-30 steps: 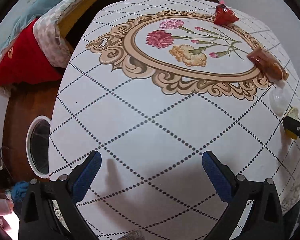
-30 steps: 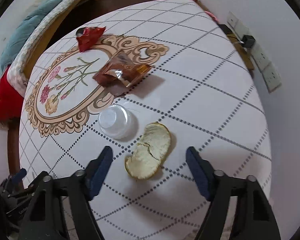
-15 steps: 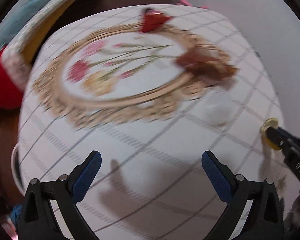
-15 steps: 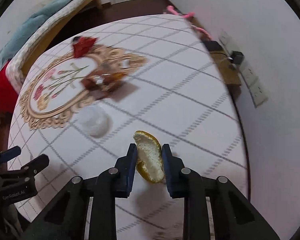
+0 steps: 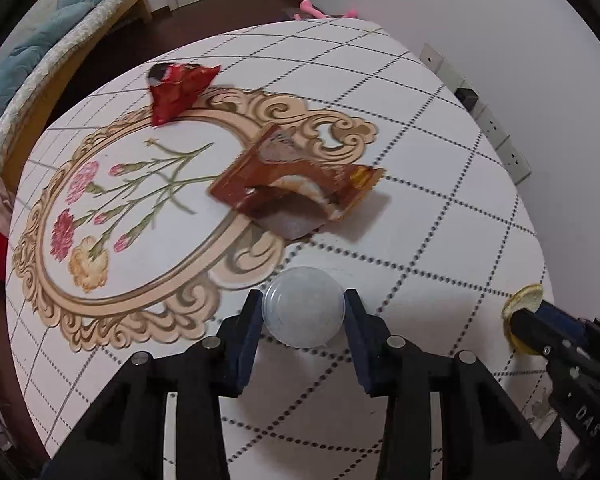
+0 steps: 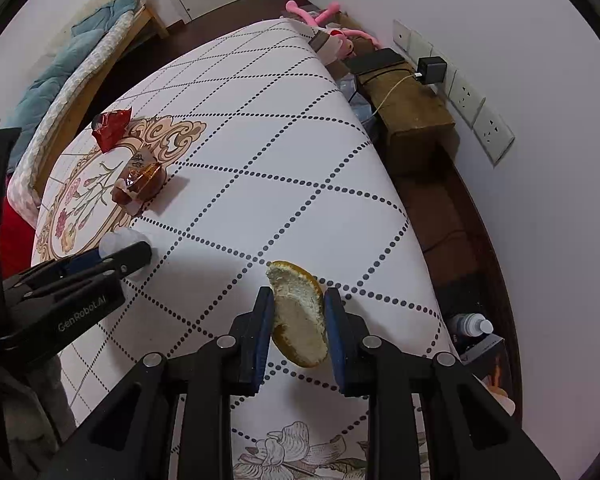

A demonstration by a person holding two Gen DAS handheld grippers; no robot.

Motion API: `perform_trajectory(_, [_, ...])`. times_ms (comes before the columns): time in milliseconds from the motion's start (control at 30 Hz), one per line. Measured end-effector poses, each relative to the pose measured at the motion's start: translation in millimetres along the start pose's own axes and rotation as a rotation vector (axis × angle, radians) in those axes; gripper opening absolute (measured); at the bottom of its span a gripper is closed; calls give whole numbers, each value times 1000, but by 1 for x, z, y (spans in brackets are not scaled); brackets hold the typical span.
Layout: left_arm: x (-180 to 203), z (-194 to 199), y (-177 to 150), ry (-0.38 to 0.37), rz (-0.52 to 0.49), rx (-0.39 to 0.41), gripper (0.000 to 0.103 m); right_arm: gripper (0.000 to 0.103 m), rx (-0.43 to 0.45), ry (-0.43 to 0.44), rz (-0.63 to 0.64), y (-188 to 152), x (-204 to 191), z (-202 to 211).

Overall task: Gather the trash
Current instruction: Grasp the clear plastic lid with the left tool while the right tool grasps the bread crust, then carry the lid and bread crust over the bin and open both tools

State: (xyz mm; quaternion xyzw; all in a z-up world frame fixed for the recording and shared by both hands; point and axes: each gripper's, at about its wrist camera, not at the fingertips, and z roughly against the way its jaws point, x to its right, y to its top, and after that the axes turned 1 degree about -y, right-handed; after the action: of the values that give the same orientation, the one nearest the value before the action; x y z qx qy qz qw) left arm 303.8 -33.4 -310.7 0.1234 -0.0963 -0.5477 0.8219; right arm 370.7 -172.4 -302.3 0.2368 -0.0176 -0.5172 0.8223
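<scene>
A clear plastic cup lies on the white patterned table, and my left gripper is closing on it with both blue pads against its sides. In the right wrist view the same cup shows behind the left gripper's tip. My right gripper pinches an orange peel held above the tabletop; its jaws are opening slightly, the peel still between the pads. That peel appears at the right edge of the left wrist view. A brown snack wrapper and a red wrapper lie farther back.
A bed with a blue quilt runs along the far left. Right of the table stand a wooden block, wall sockets with a charger, a pink toy, and a bottle on the floor.
My left gripper swept across the table to the clear cup and closed around it. My right gripper shut on the orange peel and lifted it off the table.
</scene>
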Motion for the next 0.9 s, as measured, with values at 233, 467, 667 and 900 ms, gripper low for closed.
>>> perform_trajectory(233, [-21, 8, -20, 72, 25, 12, 37, 49, 32, -40, 37, 1, -13, -7])
perform_trajectory(467, [-44, 14, -37, 90, 61, 23, 37, 34, 88, -151, 88, 0, -24, -10])
perform_trajectory(667, [-61, 37, -48, 89, 71, 62, 37, 26, 106, -118, 97, -3, -31, 0])
perform_trajectory(900, [-90, 111, -60, 106, 82, 184, 37, 26, 156, 21, 145, -14, -72, 44])
